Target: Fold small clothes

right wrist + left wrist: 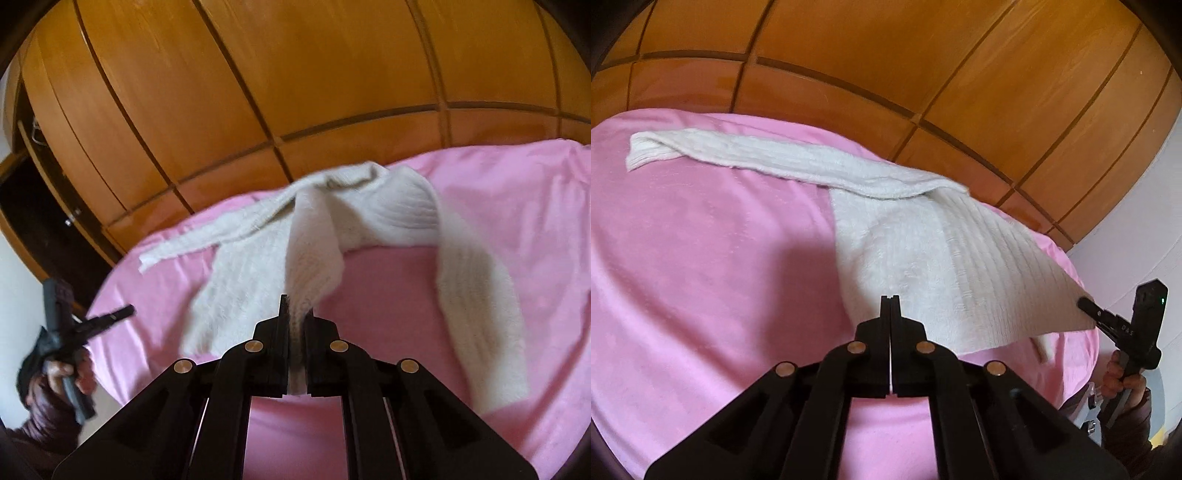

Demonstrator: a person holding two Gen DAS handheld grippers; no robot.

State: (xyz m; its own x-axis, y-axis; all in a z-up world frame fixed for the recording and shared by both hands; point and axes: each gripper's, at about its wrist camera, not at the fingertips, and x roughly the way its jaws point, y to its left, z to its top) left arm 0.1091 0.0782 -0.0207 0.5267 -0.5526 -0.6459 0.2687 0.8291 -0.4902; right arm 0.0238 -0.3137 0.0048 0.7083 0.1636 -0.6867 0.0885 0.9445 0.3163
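While the right gripper (297, 317) lifts an edge of the white knit sweater (258, 273), the fold is only starting

With its jaws clenched on a bunched strip of the knit, the right gripper holds that edge raised above the pink bed cover (498, 206), and the rest of the sweater trails back toward the wooden wardrobe (258, 92) with one sleeve lying out to the left and another hanging down on the right. In the left wrist view the left gripper (889, 301) is pinched closed on nothing, hovering over the pink cover just beside the lifted panel, held low and pointing toward the wardrobe. As I judge it, the next move calls for carrying the held edge across the body and laying it flat, with the left gripper free to pin or smooth the cloth
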